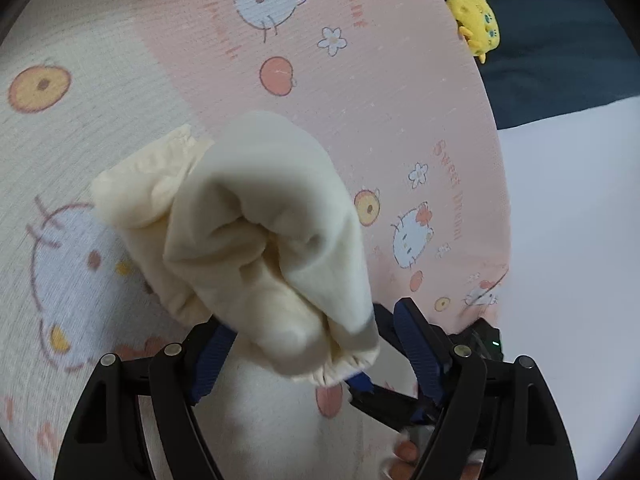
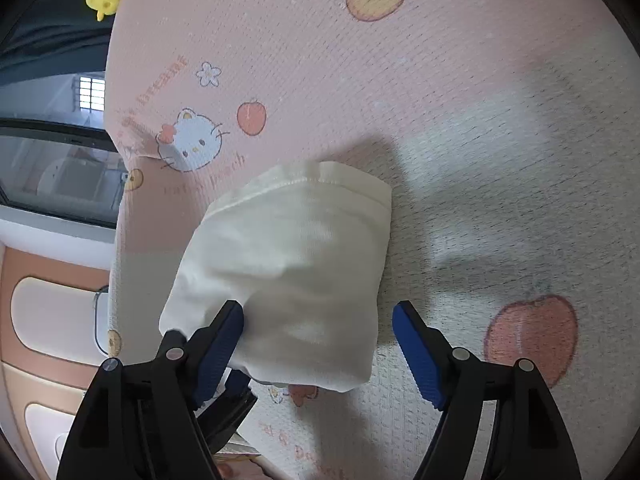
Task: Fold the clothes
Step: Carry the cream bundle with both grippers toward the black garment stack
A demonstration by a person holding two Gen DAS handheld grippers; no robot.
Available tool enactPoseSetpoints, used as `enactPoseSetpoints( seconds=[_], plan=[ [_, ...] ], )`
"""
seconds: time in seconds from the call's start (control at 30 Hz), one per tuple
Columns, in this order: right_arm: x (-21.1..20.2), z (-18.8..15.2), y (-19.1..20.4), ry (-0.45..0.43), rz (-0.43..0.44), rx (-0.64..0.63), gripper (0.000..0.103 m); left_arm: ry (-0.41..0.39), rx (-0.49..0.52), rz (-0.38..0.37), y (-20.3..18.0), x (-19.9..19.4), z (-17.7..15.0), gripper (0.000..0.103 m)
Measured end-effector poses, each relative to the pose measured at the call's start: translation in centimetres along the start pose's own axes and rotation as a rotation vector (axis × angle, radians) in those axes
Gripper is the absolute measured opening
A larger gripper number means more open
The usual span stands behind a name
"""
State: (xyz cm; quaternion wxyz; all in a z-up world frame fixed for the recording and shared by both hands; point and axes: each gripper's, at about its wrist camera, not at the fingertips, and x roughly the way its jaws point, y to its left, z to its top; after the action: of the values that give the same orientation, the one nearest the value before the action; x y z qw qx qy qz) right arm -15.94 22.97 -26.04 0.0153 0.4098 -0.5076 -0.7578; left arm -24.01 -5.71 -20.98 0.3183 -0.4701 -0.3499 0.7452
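Reading from the left, we see the left gripper (image 1: pixel 304 344) with its blue pads spread wide; the cream garment (image 1: pixel 256 240) sits bunched between and ahead of them, though we cannot tell whether either pad touches it. The garment is already doubled into a thick, compact bundle on the pink cartoon-print mat (image 1: pixel 360 100). Moving right, the right gripper (image 2: pixel 318 340) also stands released, its fingers apart on either side of the bundle's near end. We judge the folding well advanced, perhaps finished; the loose gathered edge at the left side may want tidying. A yellow plush toy (image 1: pixel 476 24) lies well apart.
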Motion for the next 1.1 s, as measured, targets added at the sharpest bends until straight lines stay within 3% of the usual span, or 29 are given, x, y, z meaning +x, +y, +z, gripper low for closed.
enactPoseSetpoints(
  seconds=[0.13, 0.37, 0.47, 0.6, 0.7, 0.77, 0.87, 1.0, 1.1],
  plan=[
    [0.4, 0.2, -1.0, 0.013, 0.050, 0.059, 0.078, 0.005, 0.057, 0.052, -0.6, -2.0, 0.2, 0.085],
    [2.0, -0.7, -0.9, 0.053, 0.075, 0.072, 0.078, -0.018, 0.319, 0.295, -2.8, -3.2, 2.0, 0.090],
    [2.3, -1.0, -0.9, 0.055, 0.092, 0.084, 0.078, 0.022, 0.249, 0.311, -0.9, -2.0, 3.3, 0.090],
    [2.2, -1.1, -1.1, 0.050, 0.093, 0.089, 0.079, 0.025, 0.150, 0.245, 0.8, -2.6, 3.2, 0.090],
    [2.5, -1.0, -1.1, 0.041, 0.093, 0.092, 0.084, 0.059, 0.154, 0.257, 2.3, -0.9, 4.2, 0.093],
    [2.8, -1.0, -1.1, 0.028, 0.087, 0.094, 0.089, 0.070, 0.114, 0.201, 3.7, -0.4, 4.5, 0.102],
    [2.7, -1.0, -1.6, -0.004, 0.101, 0.114, 0.093, 0.090, 0.026, 0.111, 5.8, 0.2, 5.0, 0.103],
    [2.8, -1.1, -0.8, -0.042, 0.078, 0.087, 0.098, 0.055, 0.034, 0.086, 5.9, -0.1, 4.8, 0.103],
    [2.9, -1.1, -1.0, -0.054, 0.115, 0.107, 0.101, 0.033, 0.034, 0.087, 5.8, 0.1, 4.5, 0.103]
  ],
)
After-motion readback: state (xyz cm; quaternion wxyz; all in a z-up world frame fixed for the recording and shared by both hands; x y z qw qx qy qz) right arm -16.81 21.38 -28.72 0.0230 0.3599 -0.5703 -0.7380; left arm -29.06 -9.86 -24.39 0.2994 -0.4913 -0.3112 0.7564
